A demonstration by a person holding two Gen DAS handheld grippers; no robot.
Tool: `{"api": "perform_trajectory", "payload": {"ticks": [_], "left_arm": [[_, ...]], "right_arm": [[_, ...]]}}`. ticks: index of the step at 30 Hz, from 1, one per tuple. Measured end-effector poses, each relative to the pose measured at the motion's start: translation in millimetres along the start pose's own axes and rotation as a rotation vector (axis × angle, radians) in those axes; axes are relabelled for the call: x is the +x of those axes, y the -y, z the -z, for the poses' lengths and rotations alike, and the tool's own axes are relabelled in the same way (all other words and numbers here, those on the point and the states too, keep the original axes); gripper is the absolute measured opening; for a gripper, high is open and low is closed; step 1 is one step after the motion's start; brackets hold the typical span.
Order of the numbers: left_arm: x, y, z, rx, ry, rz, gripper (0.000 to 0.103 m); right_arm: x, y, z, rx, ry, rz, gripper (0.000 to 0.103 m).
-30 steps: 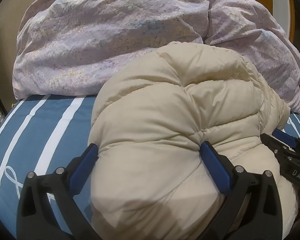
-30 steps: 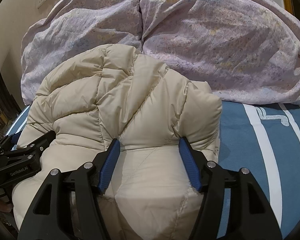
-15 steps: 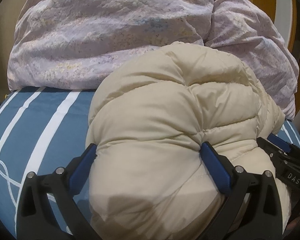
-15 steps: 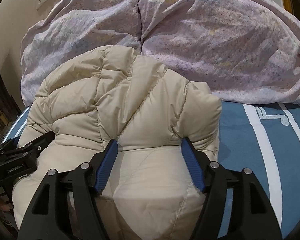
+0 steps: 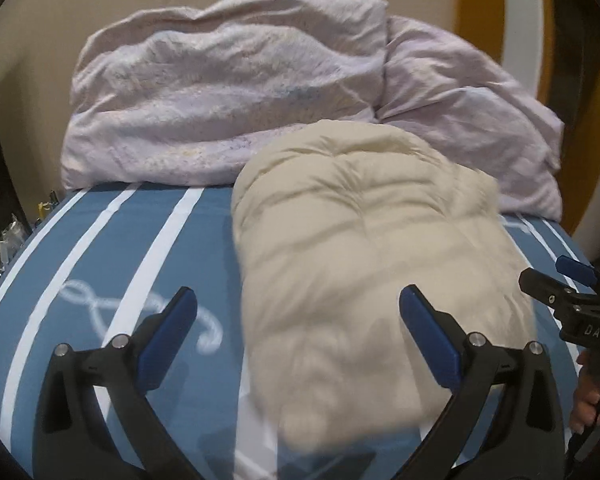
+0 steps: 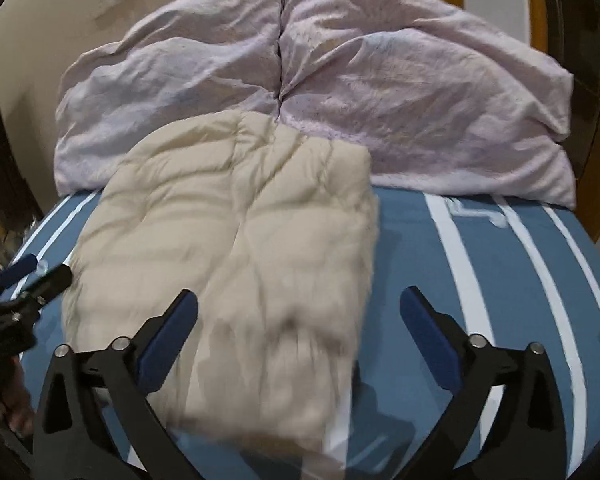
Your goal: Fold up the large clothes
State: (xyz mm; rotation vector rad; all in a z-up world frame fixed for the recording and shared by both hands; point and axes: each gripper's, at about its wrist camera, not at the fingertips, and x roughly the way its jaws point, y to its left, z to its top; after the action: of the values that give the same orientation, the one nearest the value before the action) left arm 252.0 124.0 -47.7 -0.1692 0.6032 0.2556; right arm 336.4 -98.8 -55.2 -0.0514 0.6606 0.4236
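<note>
Cream down jacket (image 5: pixel 364 248), folded on the bed (image 5: pixel 112 248), is released: both tongs (image 5: pixel 298 338) (image 6: pixel 298 338) are spread, right opening; springy fill may unfold it.

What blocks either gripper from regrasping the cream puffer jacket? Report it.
Nothing visible does. The cream puffer jacket lies directly ahead of the left gripper and right gripper, whose jaws are opening. The lilac duvet lies behind it.

Left tool (image 5: pixel 298 322) jaws wide apart, gripping nothing; right tool (image 6: pixel 298 322) jaws opening, empty.
</note>
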Motion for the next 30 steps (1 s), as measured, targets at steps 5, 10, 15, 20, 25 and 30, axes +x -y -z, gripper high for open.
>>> {"api": "perform_trajectory", "payload": {"ticks": [5, 10, 15, 20, 25, 30], "left_arm": [[-50.4, -8.6, 34.0, -0.037, -0.009, 0.019, 0.101], [-90.8, -13.8, 55.5, -0.070, -0.010, 0.043, 0.101], [-127.4, -4.9, 67.4, -0.053, -0.007, 0.056, 0.101], [-150.7, 3.9, 75.4, -0.040, -0.038, 0.045, 0.101], [-164.2, 1.0, 82.9, -0.063, -0.060, 0.054, 0.101], [-175.6, 2.2, 88.7, -0.062, -0.061, 0.064, 0.101]], "right_arm": [[-42.1, 3.2, 33.4, 0.081, -0.026, -0.045, 0.102], [-77.3, 0.1, 48.7, 0.101, -0.031, -0.079, 0.102], [-108.7, -5.1, 62.8, 0.102, -0.029, -0.089, 0.102], [-123.2, -8.5, 75.4, 0.116, -0.086, -0.102, 0.102], [-138.3, -16.0, 84.8, 0.097, -0.095, -0.098, 0.102], [-149.3, -21.2, 89.0, 0.089, -0.098, -0.101, 0.102]]}}
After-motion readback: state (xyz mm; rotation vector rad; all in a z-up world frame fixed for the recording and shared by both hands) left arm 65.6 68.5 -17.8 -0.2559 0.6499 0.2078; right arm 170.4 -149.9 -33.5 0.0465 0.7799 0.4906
